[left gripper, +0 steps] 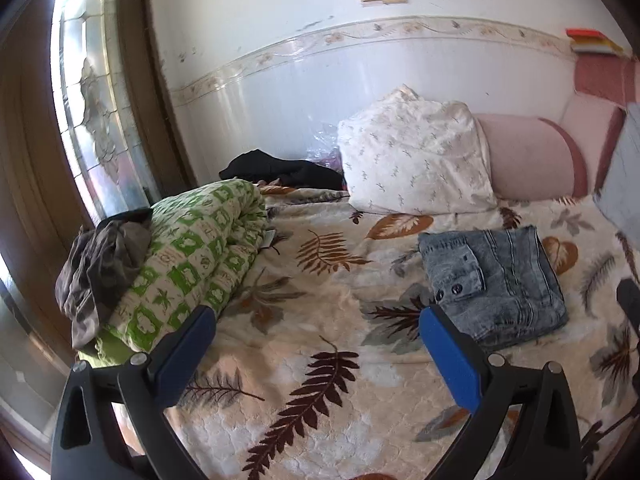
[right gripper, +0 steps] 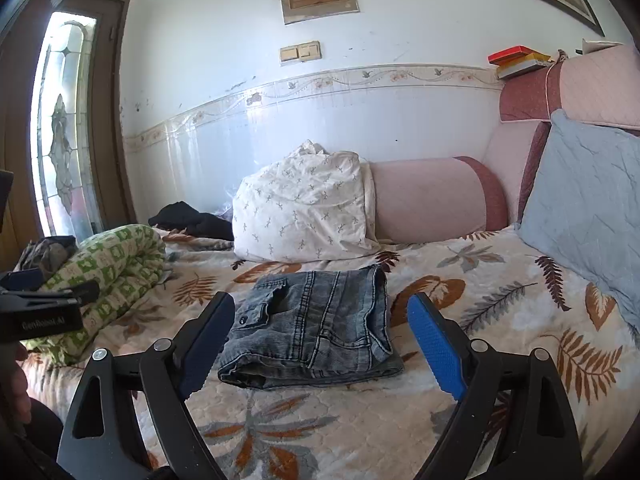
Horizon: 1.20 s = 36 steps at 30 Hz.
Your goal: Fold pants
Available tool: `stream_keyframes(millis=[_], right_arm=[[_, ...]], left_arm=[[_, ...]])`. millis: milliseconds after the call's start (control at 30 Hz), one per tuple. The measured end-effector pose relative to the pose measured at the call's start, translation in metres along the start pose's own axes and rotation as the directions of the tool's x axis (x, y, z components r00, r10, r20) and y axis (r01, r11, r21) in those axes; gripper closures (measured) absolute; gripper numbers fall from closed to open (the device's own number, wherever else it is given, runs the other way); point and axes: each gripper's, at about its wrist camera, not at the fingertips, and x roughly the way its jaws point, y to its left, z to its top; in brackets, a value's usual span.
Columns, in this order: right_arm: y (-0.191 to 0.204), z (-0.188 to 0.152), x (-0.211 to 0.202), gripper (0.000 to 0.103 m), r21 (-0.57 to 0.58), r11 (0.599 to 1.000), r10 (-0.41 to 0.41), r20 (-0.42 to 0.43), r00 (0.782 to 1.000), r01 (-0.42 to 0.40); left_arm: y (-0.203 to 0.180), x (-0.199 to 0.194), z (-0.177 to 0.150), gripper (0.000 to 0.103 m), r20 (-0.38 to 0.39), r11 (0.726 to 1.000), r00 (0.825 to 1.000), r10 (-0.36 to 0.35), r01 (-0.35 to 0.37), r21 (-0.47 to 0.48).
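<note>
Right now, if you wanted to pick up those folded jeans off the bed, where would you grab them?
Probably the thick rolled fold at the near edge of the folded jeans, coming in low from the front. All layers meet there, so one pinch should keep the bundle together. The right gripper already faces that edge, open and apart from it; the far edges look loose.

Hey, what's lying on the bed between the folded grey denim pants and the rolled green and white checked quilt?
Nothing: only bare leaf-print bedspread lies between the folded grey denim pants and the rolled green and white checked quilt, clearest in the left wrist view.
</note>
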Motion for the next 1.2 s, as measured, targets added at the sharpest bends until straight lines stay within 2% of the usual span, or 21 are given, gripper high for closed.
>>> stream_keyframes(millis=[367,900,1033,1200], right_arm=[[0.0039,-0.0001,0.0001,0.014,-0.022,1.0,-0.011,0.007,1.0,0.011],[0.0025,0.0004,0.0005,0.014,-0.021,1.0,-0.016,0.004,1.0,0.016],[0.0024,0.0002,0.0002,0.014,-0.018,1.0,-0.016,-0.002,1.0,0.016],[0.002,-0.0002,0.0005,0.014,-0.018,1.0,-0.016,0.003,1.0,0.017]], left_arm=[[-0.0033,-0.0011,0.0003,0.0,-0.018,0.998,0.998,-0.065,0.065,-0.005],[-0.0029,-0.0027,-0.0013,0.0,-0.026,0.998,0.998,-0.065,0.065,-0.017],[-0.0047,-0.0033,-0.0022,0.0,-0.024,0.999,0.998,-0.051,0.051,-0.001],[-0.0093,-0.0048,-0.0028,0.0,-0.03,0.997,0.997,-0.069,0.07,0.021]])
